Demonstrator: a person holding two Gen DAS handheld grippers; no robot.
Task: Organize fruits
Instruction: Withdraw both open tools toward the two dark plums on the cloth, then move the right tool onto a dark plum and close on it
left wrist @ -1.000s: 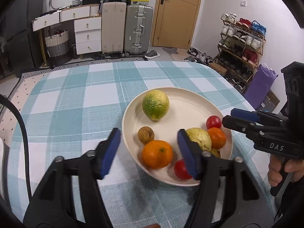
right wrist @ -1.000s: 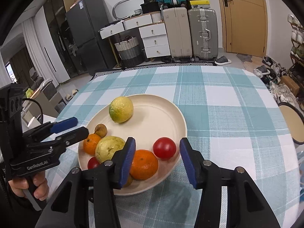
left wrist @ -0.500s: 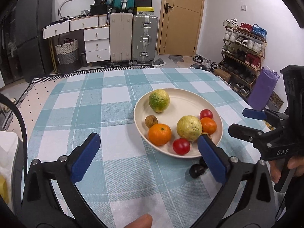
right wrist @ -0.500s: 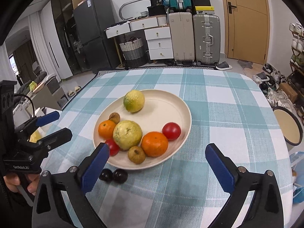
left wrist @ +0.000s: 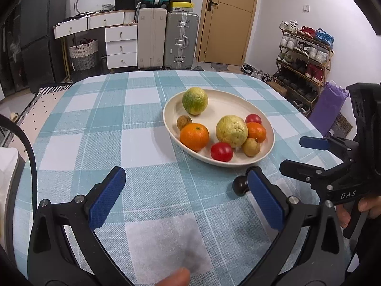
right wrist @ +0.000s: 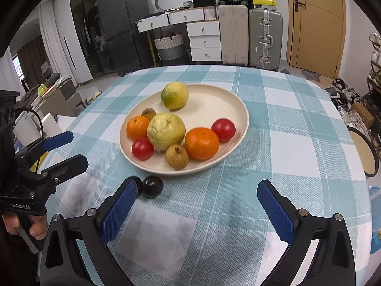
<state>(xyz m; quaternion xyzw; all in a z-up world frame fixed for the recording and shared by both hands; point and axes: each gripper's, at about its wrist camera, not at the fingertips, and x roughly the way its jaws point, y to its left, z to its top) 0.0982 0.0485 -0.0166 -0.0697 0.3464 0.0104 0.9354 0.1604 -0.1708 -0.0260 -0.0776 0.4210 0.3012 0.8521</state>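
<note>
I see the plate (right wrist: 240, 109) with the fruits (right wrist: 166, 131) on the checked tablecloth (right wrist: 285, 143), ahead of both tongs. My left gripper (left wrist: 185, 199) and my right gripper (right wrist: 196, 208) are both released, jaws wide, with nothing between them. Two dark round fruits (right wrist: 152, 186) lie on the cloth just beside the plate's near rim, close to my right gripper's left finger (right wrist: 119, 211).
</note>
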